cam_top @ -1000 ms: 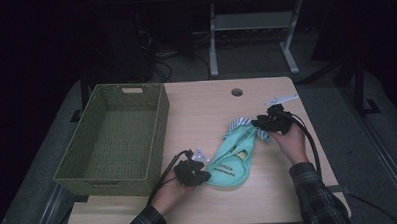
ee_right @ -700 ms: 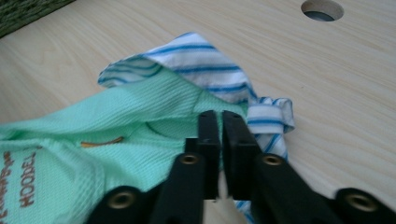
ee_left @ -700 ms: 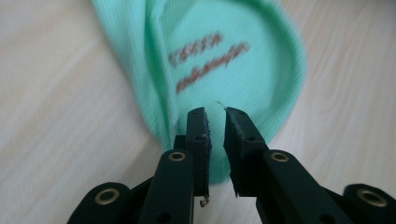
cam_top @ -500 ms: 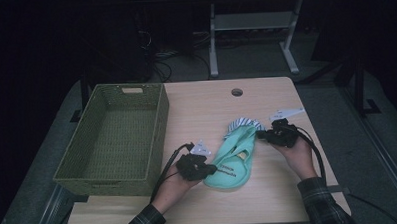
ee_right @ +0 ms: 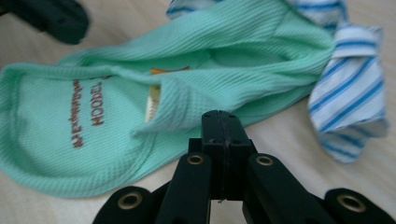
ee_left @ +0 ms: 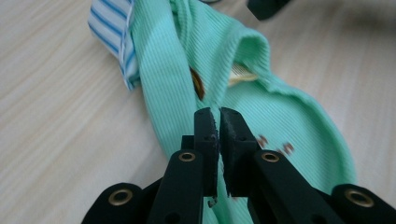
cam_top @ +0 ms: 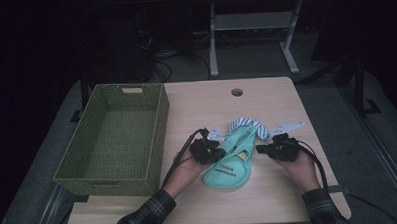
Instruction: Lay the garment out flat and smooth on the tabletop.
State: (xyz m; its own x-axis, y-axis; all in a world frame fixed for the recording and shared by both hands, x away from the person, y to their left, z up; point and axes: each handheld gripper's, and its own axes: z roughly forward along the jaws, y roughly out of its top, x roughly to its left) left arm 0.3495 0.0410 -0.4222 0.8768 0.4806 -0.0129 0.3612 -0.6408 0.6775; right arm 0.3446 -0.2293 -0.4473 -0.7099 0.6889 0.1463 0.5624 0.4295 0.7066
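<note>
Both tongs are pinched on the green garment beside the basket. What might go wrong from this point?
1. The left tongs pinch just a thin fold of the green garment; a lift may pull it free.
2. The right tongs sit at the very edge of a fold, so that grip may be shallow too.
3. The striped cloth lies tangled at the garment's far end and may drag along toward the basket.

jaws: black, brass rivets | cables: black | sleeves: dark plaid
</note>
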